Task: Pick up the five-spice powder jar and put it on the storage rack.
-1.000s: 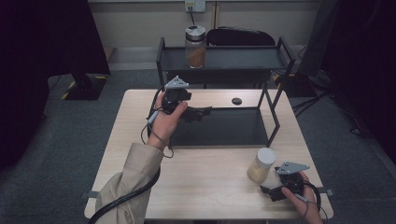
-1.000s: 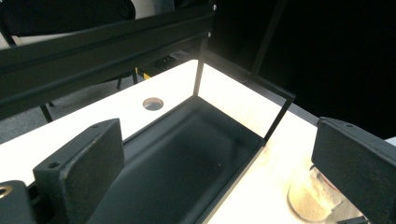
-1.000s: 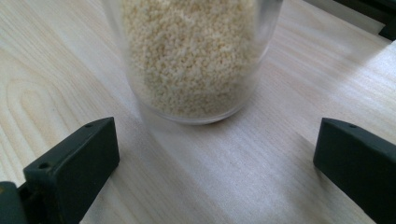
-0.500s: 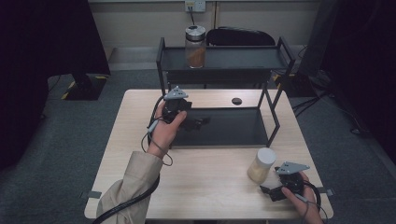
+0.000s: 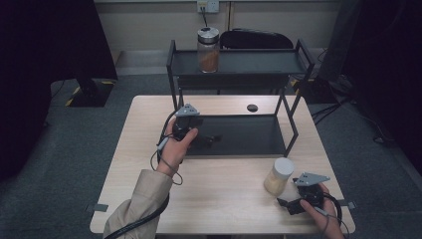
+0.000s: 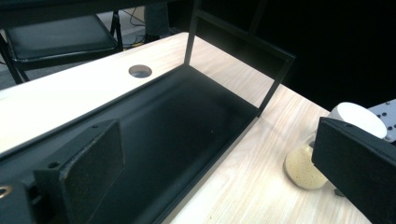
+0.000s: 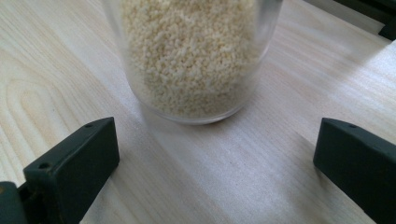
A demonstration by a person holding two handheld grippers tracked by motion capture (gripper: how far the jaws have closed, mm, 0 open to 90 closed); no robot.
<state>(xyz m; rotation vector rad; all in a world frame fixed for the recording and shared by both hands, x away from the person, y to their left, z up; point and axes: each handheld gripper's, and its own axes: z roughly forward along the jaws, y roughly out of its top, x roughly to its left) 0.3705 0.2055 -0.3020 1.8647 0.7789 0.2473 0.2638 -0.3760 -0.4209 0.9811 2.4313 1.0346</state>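
Observation:
A clear jar of pale grains (image 5: 278, 175) with a white lid stands on the table at the near right. My right gripper (image 5: 288, 202) sits just in front of it, open; in the right gripper view the jar (image 7: 196, 56) stands a little beyond the gap of my right gripper (image 7: 215, 163), untouched. My left gripper (image 5: 201, 135) hovers open and holding nothing over the left end of the black rack's lower shelf (image 5: 249, 137). The left gripper view looks past my left gripper (image 6: 224, 172) along that shelf (image 6: 187, 121) to the pale jar (image 6: 303, 163). A second jar with orange contents (image 5: 208, 49) stands on the top shelf.
The two-tier black metal rack (image 5: 298, 55) takes up the far half of the wooden table (image 5: 219, 194). A round cable hole (image 5: 252, 107) lies behind the lower shelf. A black chair (image 5: 256, 39) stands beyond the table. Dark screens flank both sides.
My left gripper has drawn back toward the near side, from the back left of the lower shelf to its front left. The right gripper and both jars have stayed still.

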